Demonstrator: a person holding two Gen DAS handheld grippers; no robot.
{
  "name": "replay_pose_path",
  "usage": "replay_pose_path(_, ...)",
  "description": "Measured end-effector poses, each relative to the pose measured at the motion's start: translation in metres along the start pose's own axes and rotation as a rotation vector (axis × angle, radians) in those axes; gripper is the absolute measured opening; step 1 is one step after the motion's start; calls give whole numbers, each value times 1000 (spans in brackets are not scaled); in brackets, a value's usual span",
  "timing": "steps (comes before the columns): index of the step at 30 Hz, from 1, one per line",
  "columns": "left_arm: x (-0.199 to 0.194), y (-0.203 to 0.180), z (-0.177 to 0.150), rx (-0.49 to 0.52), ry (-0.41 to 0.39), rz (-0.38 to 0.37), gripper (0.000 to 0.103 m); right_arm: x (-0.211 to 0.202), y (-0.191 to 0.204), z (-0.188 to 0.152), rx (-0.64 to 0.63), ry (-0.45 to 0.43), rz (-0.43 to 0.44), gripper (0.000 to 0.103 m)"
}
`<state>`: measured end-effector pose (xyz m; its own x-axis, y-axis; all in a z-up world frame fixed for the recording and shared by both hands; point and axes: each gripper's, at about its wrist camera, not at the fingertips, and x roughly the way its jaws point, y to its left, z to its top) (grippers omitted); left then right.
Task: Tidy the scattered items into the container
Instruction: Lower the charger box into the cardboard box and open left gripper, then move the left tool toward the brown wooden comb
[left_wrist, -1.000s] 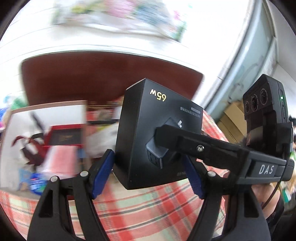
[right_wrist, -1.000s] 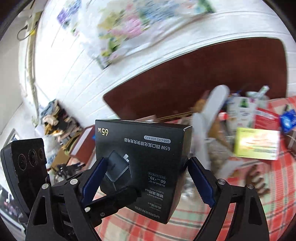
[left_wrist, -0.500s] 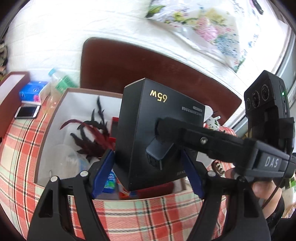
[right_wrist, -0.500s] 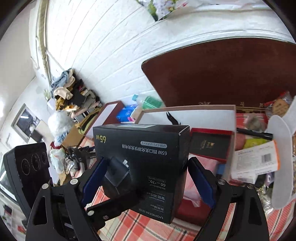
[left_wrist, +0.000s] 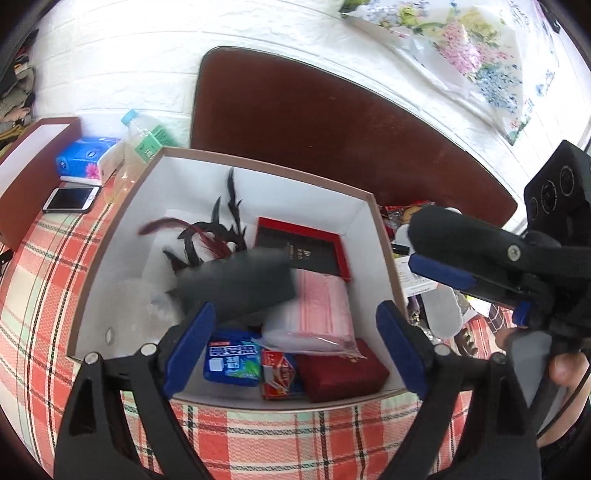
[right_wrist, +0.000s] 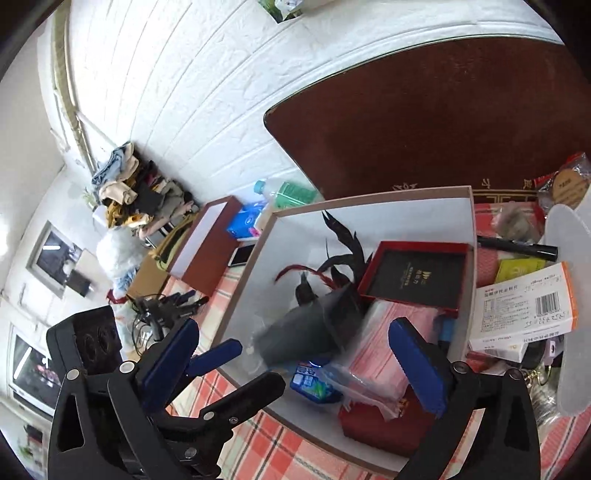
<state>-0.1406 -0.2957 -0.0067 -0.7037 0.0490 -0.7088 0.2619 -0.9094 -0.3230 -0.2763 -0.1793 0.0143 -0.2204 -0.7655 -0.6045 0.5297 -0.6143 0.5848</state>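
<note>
The black charger box (left_wrist: 240, 284) is a blurred shape falling into the open white container (left_wrist: 362, 218); it also shows in the right wrist view (right_wrist: 306, 332). My left gripper (left_wrist: 291, 343) is open and empty above the container's near side. My right gripper (right_wrist: 295, 362) is open and empty beside it, and shows in the left wrist view (left_wrist: 476, 291). The container (right_wrist: 369, 210) holds dark feathers (left_wrist: 214, 236), a red-framed black box (left_wrist: 299, 251), a pink mask pack (left_wrist: 321, 306), a blue gum pack (left_wrist: 232, 358) and a dark red box (left_wrist: 340, 373).
Scattered items lie right of the container: a white medicine box (right_wrist: 524, 306), a black marker (right_wrist: 517, 247), a yellow packet (right_wrist: 517, 269). Left of it are a bottle (left_wrist: 140, 144), a tissue pack (left_wrist: 85, 158), a phone (left_wrist: 70, 199) and a red tray (left_wrist: 33, 173).
Both grippers have opened and let go of the black charger box, which is dropping into the container. Both views have tilted down over the container.
</note>
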Motion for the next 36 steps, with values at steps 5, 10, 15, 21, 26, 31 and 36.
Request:
replay_pose_path(5, -6, -21, -4, 37, -11, -21, 89, -23, -9, -8, 18, -15, 1, 103)
replay_pose_path(10, -7, -46, -14, 68, 2, -47, 89, -55, -27, -22, 56, -37, -2, 103)
replay_pose_path(15, -6, -76, -24, 101, 14, -72, 89, -86, -51, -34, 88, -57, -27, 103)
replay_pose_path(21, 10, -109, -39, 113, 50, -102, 90, -132, -104, -54, 177, -91, -77, 103)
replay_pose_path(26, 24, -149, -53, 156, 83, -137, 90, -171, -148, -71, 257, -123, -123, 103)
replay_pose_path(31, 46, -196, -70, 199, 130, -182, 90, -201, -188, -88, 318, -142, -152, 103)
replay_pose_path(36, 76, -240, -92, 232, 188, -228, 89, -224, -235, -109, 390, -106, -197, 103)
